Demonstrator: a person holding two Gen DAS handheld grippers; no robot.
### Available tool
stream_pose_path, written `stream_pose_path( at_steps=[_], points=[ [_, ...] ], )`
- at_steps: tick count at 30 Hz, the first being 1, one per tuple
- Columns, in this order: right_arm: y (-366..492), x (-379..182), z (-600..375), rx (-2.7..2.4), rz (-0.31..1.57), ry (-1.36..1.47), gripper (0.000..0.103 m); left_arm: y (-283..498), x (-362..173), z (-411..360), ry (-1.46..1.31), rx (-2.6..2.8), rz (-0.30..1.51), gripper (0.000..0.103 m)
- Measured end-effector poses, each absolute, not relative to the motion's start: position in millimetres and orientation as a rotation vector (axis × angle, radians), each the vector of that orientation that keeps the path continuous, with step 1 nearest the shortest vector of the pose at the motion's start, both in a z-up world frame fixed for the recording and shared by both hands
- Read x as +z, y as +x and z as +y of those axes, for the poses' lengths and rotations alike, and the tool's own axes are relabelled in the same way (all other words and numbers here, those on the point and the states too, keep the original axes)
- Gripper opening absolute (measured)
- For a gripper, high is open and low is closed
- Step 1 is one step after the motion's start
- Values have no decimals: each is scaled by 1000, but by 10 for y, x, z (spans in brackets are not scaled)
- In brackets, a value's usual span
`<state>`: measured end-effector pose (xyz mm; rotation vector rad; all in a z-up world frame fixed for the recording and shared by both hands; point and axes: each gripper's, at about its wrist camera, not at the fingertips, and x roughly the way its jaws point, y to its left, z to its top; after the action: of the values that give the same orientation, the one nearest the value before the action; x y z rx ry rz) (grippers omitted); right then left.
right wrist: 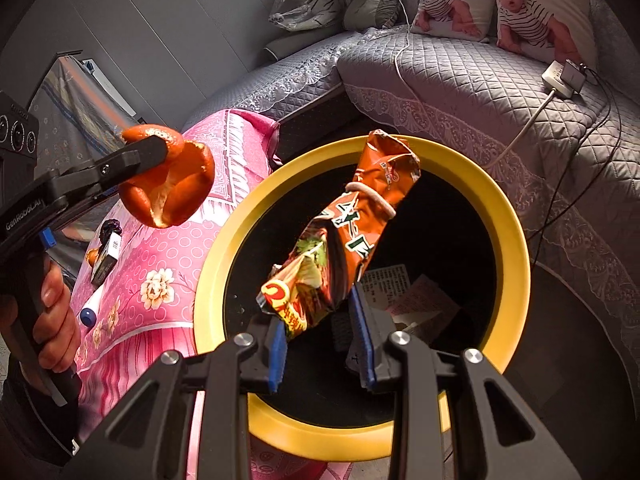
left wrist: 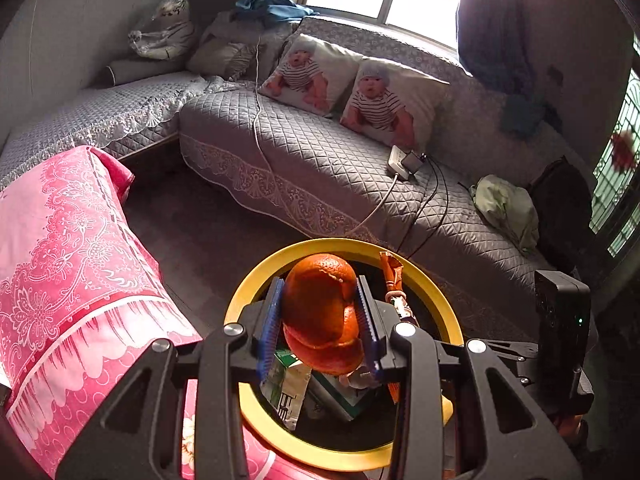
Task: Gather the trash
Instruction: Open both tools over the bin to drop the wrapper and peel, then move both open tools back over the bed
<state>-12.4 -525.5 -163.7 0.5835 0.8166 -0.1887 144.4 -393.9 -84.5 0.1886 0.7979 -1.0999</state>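
Note:
My left gripper [left wrist: 320,316] is shut on a piece of orange peel [left wrist: 320,312] and holds it above the yellow-rimmed trash bin [left wrist: 240,300]. It also shows in the right wrist view [right wrist: 160,152], with the peel [right wrist: 172,184] over the pink table edge. My right gripper [right wrist: 320,332] holds an orange snack wrapper [right wrist: 344,232] by its lower end over the bin [right wrist: 216,248]; its jaws are fairly wide apart around the crumpled wrapper. The wrapper's top also shows in the left wrist view [left wrist: 392,276]. Paper scraps and cartons [right wrist: 416,300] lie inside the bin.
A table with a pink cloth [left wrist: 68,248] stands left of the bin, carrying a small dark box [right wrist: 106,256] and a marker [right wrist: 90,312]. A grey quilted sofa [left wrist: 320,160] with baby-print pillows, a power strip [left wrist: 404,160] and cables lies beyond.

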Motion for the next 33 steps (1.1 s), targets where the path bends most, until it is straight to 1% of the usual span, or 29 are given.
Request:
stream_pose_path(
  at_steps=[11, 13, 19, 21, 23, 25, 27, 29, 30, 33],
  points=[
    [-211, -1714, -5262, -177, 831, 589, 28, 1589, -999, -4098, 130, -1045, 861, 34],
    [-212, -1703, -5259, -172, 829, 592, 31, 1602, -1005, -4082, 122, -1036, 866, 35],
    [-238, -1630, -5283, -187, 812, 589, 38, 1650, -992, -3996, 73, -1042, 866, 45],
    [-258, -1604, -5285, -193, 803, 589, 40, 1641, -961, -3966, 65, -1043, 855, 52],
    [-277, -1576, -5295, -204, 794, 589, 42, 1606, -923, -3934, 60, -1044, 835, 62],
    [-294, -1543, -5304, -208, 783, 592, 44, 1582, -882, -3894, 45, -1046, 821, 66],
    [-309, -1510, -5303, -205, 771, 595, 48, 1567, -821, -3811, 13, -1040, 801, 73],
    [-305, -1480, -5294, -209, 768, 582, 49, 1569, -728, -3675, -35, -1015, 766, 82],
    [-300, -1464, -5283, -211, 765, 575, 50, 1581, -671, -3597, -59, -1010, 750, 83],
    [-288, -1420, -5259, -215, 753, 563, 61, 1610, -461, -3271, -125, -970, 675, 84]
  ],
)
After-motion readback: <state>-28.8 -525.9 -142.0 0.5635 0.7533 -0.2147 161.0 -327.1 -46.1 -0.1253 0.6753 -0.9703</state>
